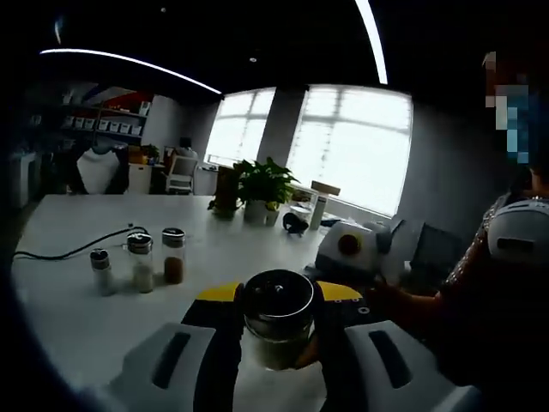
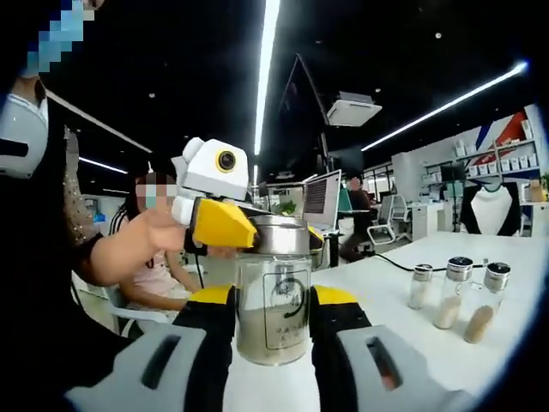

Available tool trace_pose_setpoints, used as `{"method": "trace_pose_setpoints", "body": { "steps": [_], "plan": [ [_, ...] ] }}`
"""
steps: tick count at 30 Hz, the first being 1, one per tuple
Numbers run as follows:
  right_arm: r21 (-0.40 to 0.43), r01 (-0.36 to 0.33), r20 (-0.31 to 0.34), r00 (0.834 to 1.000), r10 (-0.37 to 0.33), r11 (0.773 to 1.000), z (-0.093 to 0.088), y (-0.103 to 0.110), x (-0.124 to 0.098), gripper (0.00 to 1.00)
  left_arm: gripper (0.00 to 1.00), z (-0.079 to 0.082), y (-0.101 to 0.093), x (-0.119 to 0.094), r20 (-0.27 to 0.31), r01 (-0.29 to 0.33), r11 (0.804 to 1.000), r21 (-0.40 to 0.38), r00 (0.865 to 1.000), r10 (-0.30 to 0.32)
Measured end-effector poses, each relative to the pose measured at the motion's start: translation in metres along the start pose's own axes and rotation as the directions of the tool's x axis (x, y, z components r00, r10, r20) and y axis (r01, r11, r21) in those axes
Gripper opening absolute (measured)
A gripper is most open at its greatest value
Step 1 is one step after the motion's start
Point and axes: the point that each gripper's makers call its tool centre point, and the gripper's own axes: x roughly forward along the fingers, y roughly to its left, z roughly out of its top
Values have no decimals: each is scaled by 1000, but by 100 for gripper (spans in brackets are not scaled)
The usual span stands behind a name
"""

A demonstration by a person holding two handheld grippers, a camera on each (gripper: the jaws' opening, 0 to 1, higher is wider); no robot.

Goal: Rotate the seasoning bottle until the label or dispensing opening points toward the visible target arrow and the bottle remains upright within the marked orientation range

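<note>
Both grippers close on one seasoning bottle (image 2: 274, 296). At bottom centre of the right gripper view, the right gripper (image 2: 273, 330) pinches its glass body, label facing the camera, axis upright, pale seasoning filling its lower part. The left gripper (image 2: 225, 225) reaches in from frame left, touching the metal cap. In the left gripper view, the left gripper (image 1: 279, 330) clamps that bottle (image 1: 278, 319) from above. No target arrow is visible. Farther off on the white worktop (image 2: 480, 360) stand three small shakers (image 2: 452, 293) holding white, pale and brown contents.

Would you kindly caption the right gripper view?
Both grippers clamp an upright seasoning bottle above a white table.
</note>
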Motion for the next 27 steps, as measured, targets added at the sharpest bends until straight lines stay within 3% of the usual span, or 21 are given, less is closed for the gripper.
{"method": "trace_pose_setpoints", "body": {
  "steps": [3,6,12,15,18,21,23,25,27],
  "plan": [
    [19,91,-21,996,-91,996,-2,-9,5,30,33,2,9,1,44,-72,997,-11,996,73],
    [60,198,-28,980,-197,978,-1,-20,8,30,33,5,19,2,97,-145,988,-42,984,149],
    [-12,392,-51,918,-392,920,0,-38,12,31,34,8,30,8,135,-296,955,-9,946,294],
    [-61,452,-41,890,-455,890,5,-44,13,31,34,12,35,8,164,-350,935,-48,921,353],
    [-118,514,-41,853,-521,850,6,-49,10,31,34,14,37,9,181,-374,924,-84,906,383],
    [-161,542,-47,831,-554,825,6,-51,9,31,34,14,37,11,181,-378,922,-90,904,388],
    [-175,539,-53,830,-555,824,5,-51,7,31,34,13,37,11,175,-374,923,-86,907,384],
    [-191,526,-64,836,-545,829,3,-51,4,31,34,9,33,13,138,-349,936,-47,926,352],
    [-177,497,-71,854,-515,850,2,-48,3,31,34,6,29,14,117,-315,949,-5,942,313]
  ]
}}
